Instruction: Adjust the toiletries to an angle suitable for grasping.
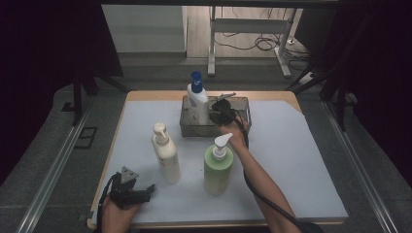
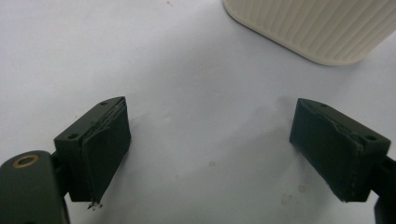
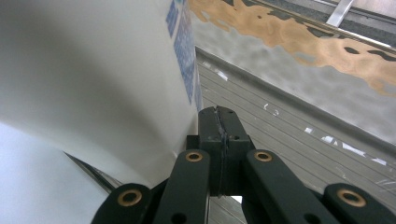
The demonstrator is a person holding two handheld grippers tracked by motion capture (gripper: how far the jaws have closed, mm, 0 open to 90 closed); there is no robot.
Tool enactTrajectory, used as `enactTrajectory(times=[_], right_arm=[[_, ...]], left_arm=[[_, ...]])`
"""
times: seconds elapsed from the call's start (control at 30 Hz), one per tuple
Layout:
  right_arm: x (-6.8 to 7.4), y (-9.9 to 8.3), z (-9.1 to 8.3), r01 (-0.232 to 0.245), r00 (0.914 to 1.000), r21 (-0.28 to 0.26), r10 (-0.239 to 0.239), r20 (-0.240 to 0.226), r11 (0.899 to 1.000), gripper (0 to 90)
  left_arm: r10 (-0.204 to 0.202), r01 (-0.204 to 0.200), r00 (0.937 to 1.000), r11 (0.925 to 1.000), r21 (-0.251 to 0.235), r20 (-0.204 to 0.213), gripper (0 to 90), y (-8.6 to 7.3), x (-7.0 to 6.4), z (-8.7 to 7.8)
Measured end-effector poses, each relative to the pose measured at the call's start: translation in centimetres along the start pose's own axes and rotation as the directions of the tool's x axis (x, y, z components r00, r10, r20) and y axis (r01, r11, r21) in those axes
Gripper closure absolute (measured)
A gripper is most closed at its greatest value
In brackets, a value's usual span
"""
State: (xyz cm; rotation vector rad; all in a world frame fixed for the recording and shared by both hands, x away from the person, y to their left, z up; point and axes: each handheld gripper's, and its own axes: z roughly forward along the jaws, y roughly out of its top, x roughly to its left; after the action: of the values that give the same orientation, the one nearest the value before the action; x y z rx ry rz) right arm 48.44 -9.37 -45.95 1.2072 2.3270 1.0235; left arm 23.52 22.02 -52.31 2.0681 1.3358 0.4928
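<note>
High view: the right gripper (image 1: 219, 112), jaws pressed together on nothing, sits in the metal basket (image 1: 241, 103) beside the blue-capped bottle (image 1: 197, 98), already stowed. Cream pump bottle (image 1: 165, 153) and green pump bottle (image 1: 218, 165) wait before the basket; left gripper (image 1: 144, 192) gapes empty.

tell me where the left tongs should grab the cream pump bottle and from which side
Grip the cream pump bottle across its ribbed body, below the pump head, coming in level from the person's side. It stands upright, just beyond the open left tongs, and its body looks narrow enough for that gap. The pump neck is thinner, so a hold there would probably tip more easily.
</note>
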Motion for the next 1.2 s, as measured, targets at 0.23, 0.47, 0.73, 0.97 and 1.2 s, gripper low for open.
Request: enactTrajectory(times=[0.23, 0.47, 0.73, 0.97, 1.2], right_arm=[[0.4, 0.2, 0.4, -0.002, 0.9998, -0.001, 0.002, -0.018, 1.0, 89.3], [0.8, 0.4, 0.6, 0.009, 0.9995, -0.003, -0.009, -0.03, 1.0, 89.2], [1.6, 0.7, 1.0, 0.02, 0.9986, 0.004, -0.02, -0.05, 1.0, 89.2], [1.8, 0.6, 1.2, 0.024, 0.9978, 0.008, -0.023, -0.062, 1.0, 89.2], [1.9, 0.6, 1.2, 0.021, 0.9977, 0.008, -0.021, -0.064, 1.0, 89.3]], left_arm=[[0.002, -0.002, 1.0, 1.0, 0.0, 0.0, 12.2, 0.0, 0.0, 0.0], [0.001, -0.001, 1.0, 1.0, 0.0, 0.0, 12.2, 0.0, 0.0, 0.0], [0.001, -0.001, 1.0, 1.0, 0.0, 0.0, 12.1, 0.0, 0.0, 0.0], [0.001, -0.001, 1.0, 1.0, 0.0, -0.001, 12.1, 0.0, 0.0, 0.0], [0.001, -0.001, 1.0, 1.0, 0.0, 0.0, 12.1, 0.0, 0.0, 0.0]])
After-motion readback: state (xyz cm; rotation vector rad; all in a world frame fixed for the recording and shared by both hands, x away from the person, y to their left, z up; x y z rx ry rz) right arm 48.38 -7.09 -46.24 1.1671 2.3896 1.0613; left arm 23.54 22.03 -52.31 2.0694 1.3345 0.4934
